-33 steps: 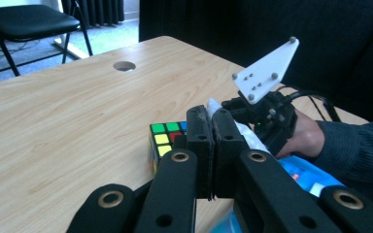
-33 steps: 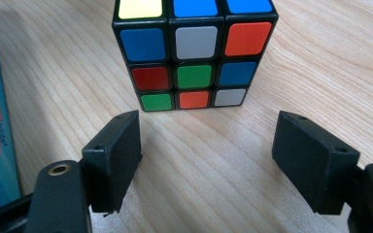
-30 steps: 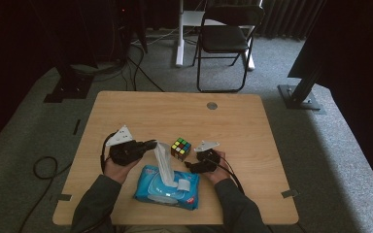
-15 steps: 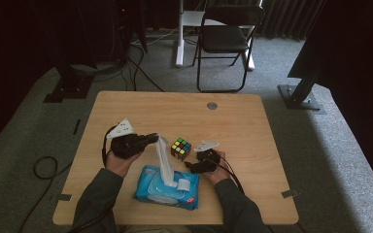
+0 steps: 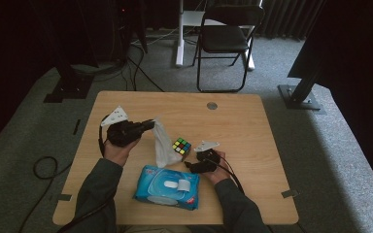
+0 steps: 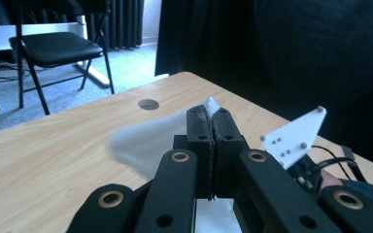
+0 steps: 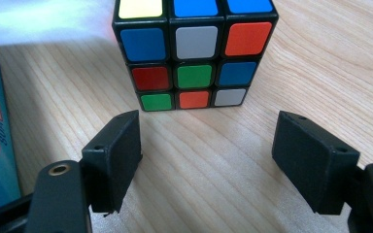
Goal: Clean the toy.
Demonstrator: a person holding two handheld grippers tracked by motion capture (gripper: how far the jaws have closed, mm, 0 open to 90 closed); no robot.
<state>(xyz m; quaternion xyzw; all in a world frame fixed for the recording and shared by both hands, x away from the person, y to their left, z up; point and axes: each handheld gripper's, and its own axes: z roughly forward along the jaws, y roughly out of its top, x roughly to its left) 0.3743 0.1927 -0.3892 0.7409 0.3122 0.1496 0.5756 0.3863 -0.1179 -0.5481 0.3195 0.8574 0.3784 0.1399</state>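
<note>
A wipe pinched in one tool, a cube in front of the other.

From the high view, the left tool (image 5: 148,124) holds a white wipe (image 5: 162,143) hanging over the counter (image 5: 252,141), above the blue wipe pack (image 5: 167,186). The right tool (image 5: 189,166) lies beside the color cube (image 5: 181,146). In the left gripper view, the jaws are squeezed tight on the wipe (image 6: 148,141). In the right gripper view, the jaws stand wide apart, holding nothing, and the cube (image 7: 194,51) sits just ahead, not touching.

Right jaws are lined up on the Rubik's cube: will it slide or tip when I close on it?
The Rubik's cube sits flat on the table, so tipping seems unlikely. Its glossy faces and the smooth wood suggest it could skid if one jaw touches first. It looks rigid.
</note>
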